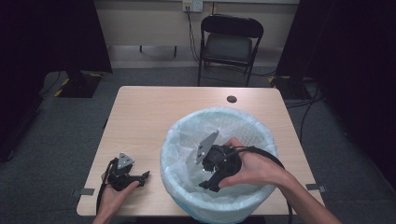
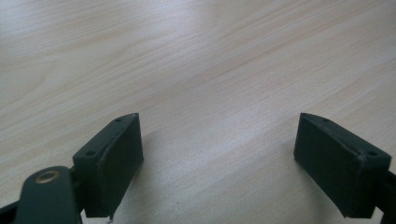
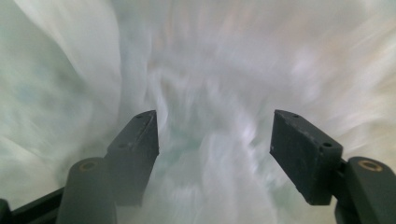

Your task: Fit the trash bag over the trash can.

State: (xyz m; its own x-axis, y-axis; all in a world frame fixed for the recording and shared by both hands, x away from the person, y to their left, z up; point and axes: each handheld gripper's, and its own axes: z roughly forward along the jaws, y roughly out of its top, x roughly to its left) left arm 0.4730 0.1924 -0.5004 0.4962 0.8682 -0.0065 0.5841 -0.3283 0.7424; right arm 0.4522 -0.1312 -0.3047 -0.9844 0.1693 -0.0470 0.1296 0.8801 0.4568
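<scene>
1. Overhead, the right gripper (image 1: pixel 211 179) dips inside the thin white plastic liner (image 1: pixel 187 135) of the pale blue round bin (image 1: pixel 210 215) at the worktop's (image 1: pixel 140 121) near edge; the left gripper (image 1: pixel 140 177) rests beside it, and the black folding chair (image 1: pixel 231 42) stands well beyond.
2. Left gripper view: fingers (image 2: pixel 112 163) spread wide, empty, over bare light wood.
3. Right gripper view: fingers (image 3: pixel 135 149) wide, nothing pinched; the blurred liner is close ahead. A careless pinch could, I judge, tear the film or drag it off the rim.

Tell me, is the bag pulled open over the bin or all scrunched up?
Pulled open. The pale bag lines the bin, its edge folded over the rim, and the right gripper reaches down inside with open jaws and nothing between them.
</scene>
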